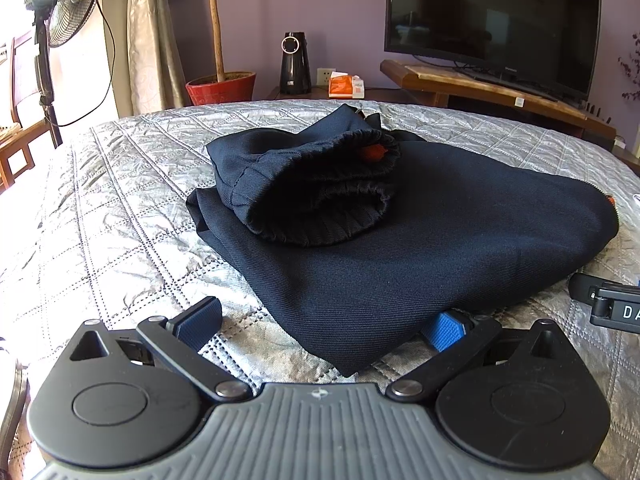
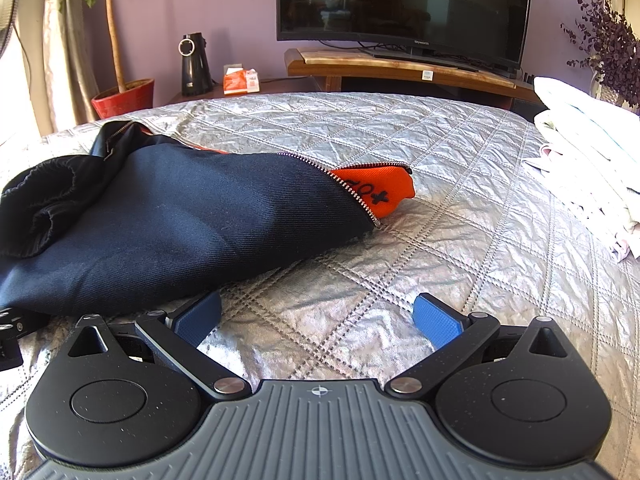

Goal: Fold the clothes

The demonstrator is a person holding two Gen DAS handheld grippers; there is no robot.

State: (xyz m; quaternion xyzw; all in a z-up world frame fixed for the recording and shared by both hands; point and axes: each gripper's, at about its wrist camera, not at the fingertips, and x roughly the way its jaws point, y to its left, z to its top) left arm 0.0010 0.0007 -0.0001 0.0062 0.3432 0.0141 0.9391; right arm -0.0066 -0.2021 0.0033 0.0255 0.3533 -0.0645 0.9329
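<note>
Two tools sit low over a big bed with a shiny silver quilt. Just ahead of the left tool lies a dark blue jacket, folded into a thick bundle, with a ribbed cuff rolled on top. The jacket's near corner lies between this tool's wide-apart fingers, but they are not pinching it. The right tool is spread wide too, with only quilt in front; the jacket is ahead and to its left. An orange lining pokes out by the zipper.

The folding looks nearly done. Next, I think, the lining needs tucking in.
</note>
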